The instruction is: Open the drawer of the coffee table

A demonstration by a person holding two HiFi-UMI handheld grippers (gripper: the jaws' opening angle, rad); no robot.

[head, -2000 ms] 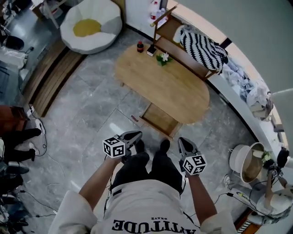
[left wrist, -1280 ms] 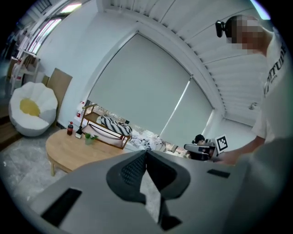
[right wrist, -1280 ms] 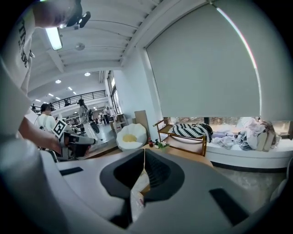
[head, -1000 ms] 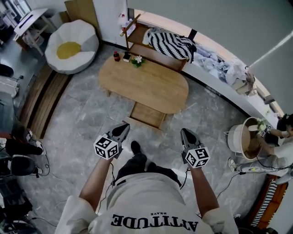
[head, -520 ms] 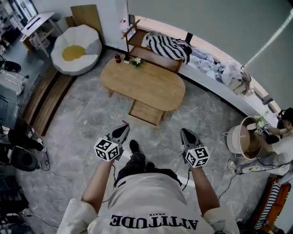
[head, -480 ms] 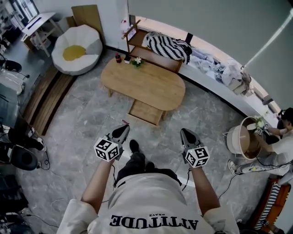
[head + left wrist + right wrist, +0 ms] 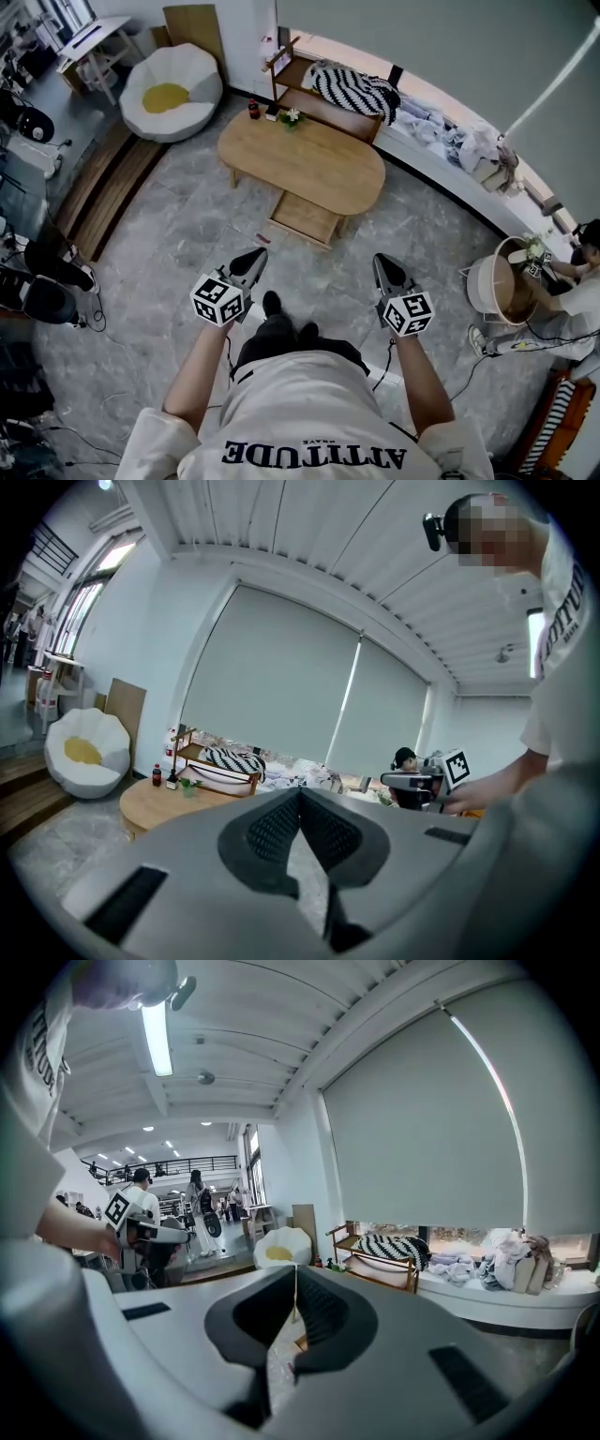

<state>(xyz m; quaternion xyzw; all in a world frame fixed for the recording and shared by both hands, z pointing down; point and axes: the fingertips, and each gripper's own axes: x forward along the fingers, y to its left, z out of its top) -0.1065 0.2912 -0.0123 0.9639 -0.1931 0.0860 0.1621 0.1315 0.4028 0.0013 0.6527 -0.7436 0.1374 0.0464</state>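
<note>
The oval wooden coffee table (image 7: 300,161) stands ahead of me on the grey stone floor. Its drawer (image 7: 305,217) sticks out from under the near side, pulled open. Both grippers hang in the air well short of the table, apart from it. My left gripper (image 7: 255,255) is shut with nothing between its jaws, and in the left gripper view (image 7: 300,794) its pads meet at the tip. My right gripper (image 7: 382,260) is likewise shut and empty, pads touching in the right gripper view (image 7: 295,1277). The table (image 7: 159,799) shows low at the left beyond the left jaws.
A red bottle (image 7: 251,110) and a small plant (image 7: 292,115) stand on the table's far end. Behind it is a wooden bench with a striped cushion (image 7: 354,89). A white beanbag (image 7: 173,94) lies far left, a round basket (image 7: 502,286) and a seated person (image 7: 586,244) at the right.
The person and both grippers have backed away from the table, which now looks smaller and farther off. Both grippers stay shut and empty. The drawer stays pulled out.
</note>
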